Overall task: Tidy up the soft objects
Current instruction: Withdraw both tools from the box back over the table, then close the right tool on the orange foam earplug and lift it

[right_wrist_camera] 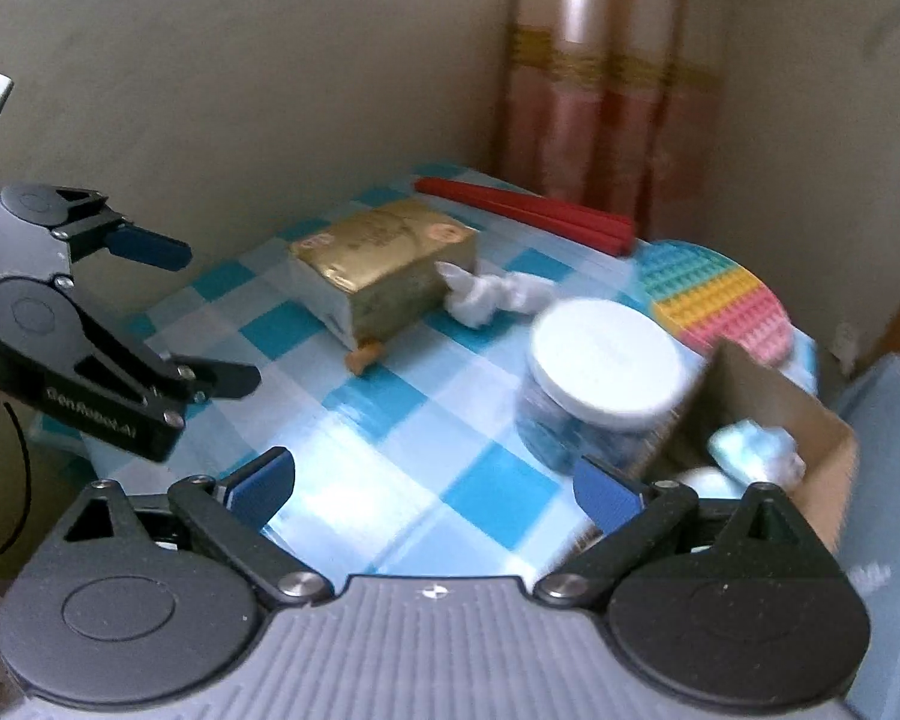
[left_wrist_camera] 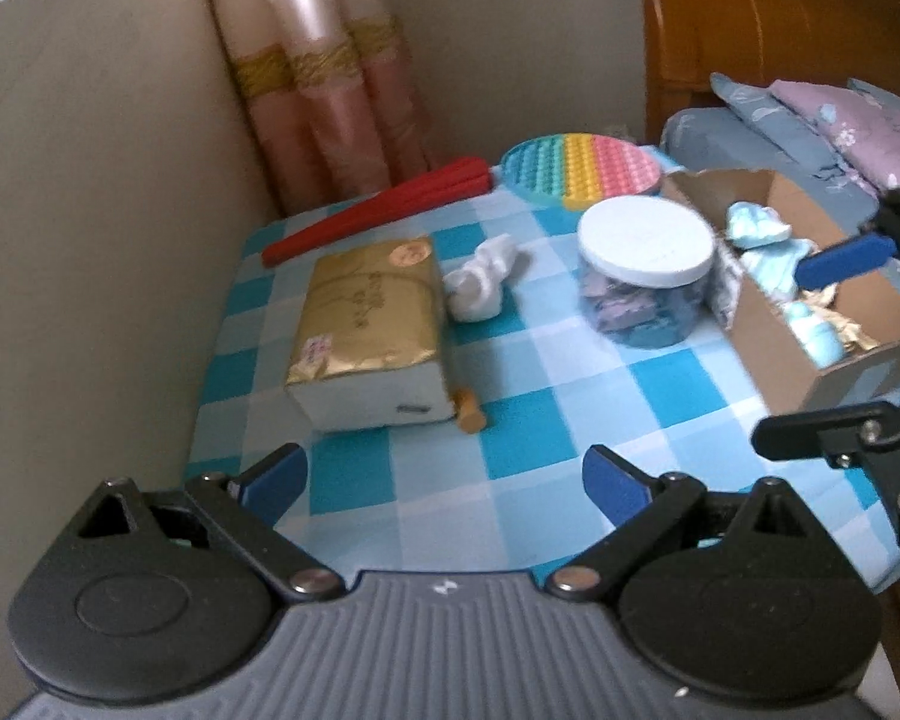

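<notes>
A white soft toy [left_wrist_camera: 483, 282] lies on the blue checked tablecloth [left_wrist_camera: 510, 420] beside a gold-wrapped box [left_wrist_camera: 366, 324]; it also shows in the right wrist view [right_wrist_camera: 486, 294]. A cardboard box [left_wrist_camera: 810, 294] at the right holds pale blue soft toys [left_wrist_camera: 756, 228], also seen in the right wrist view [right_wrist_camera: 756, 450]. My left gripper [left_wrist_camera: 444, 486] is open and empty over the table's near edge. My right gripper [right_wrist_camera: 435, 492] is open and empty, close to the cardboard box [right_wrist_camera: 768, 396].
A clear jar with a white lid [left_wrist_camera: 645, 270] stands between the toy and the box. A rainbow pop mat [left_wrist_camera: 582, 168] and a red folded fan [left_wrist_camera: 378, 210] lie at the back. A small orange piece [left_wrist_camera: 471, 414] lies by the gold box. Wall at left, bed at right.
</notes>
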Tool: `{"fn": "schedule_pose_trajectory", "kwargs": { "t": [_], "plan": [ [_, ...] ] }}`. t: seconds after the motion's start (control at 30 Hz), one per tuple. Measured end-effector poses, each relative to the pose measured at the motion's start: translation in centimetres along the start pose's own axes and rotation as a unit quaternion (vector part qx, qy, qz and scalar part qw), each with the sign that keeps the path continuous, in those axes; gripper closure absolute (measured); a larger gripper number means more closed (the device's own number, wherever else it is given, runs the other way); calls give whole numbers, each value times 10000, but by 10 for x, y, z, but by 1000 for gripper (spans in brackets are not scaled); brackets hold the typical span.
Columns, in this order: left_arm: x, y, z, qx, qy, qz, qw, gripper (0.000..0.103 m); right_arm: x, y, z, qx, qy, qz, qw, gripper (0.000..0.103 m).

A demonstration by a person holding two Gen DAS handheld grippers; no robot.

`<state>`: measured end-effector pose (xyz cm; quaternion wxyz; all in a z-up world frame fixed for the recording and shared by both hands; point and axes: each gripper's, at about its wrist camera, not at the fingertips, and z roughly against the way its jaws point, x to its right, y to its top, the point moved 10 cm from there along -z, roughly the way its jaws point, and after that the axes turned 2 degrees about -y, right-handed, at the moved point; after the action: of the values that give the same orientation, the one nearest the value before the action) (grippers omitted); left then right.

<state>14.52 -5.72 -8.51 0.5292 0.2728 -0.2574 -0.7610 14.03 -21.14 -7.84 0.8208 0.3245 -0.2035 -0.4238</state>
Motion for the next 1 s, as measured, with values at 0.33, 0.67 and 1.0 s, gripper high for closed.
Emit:
{"fn": "schedule_pose_trajectory", "kwargs": {
  "t": [0.33, 0.67, 1.0],
  "plan": [
    [-34, -27, -29, -459, 292, 225, 9983, 5, -26, 37, -76, -259, 691, 881, 9934, 11],
    [-50, -42, -45, -709, 376, 390, 9960, 5, -56, 50, -142, -891, 1426, 1844, 9684, 15],
    [-54, -45, -53, -707, 329, 505, 9957, 5, -73, 50, -171, -1219, 1710, 2271, 9510, 15]
  ]
}}
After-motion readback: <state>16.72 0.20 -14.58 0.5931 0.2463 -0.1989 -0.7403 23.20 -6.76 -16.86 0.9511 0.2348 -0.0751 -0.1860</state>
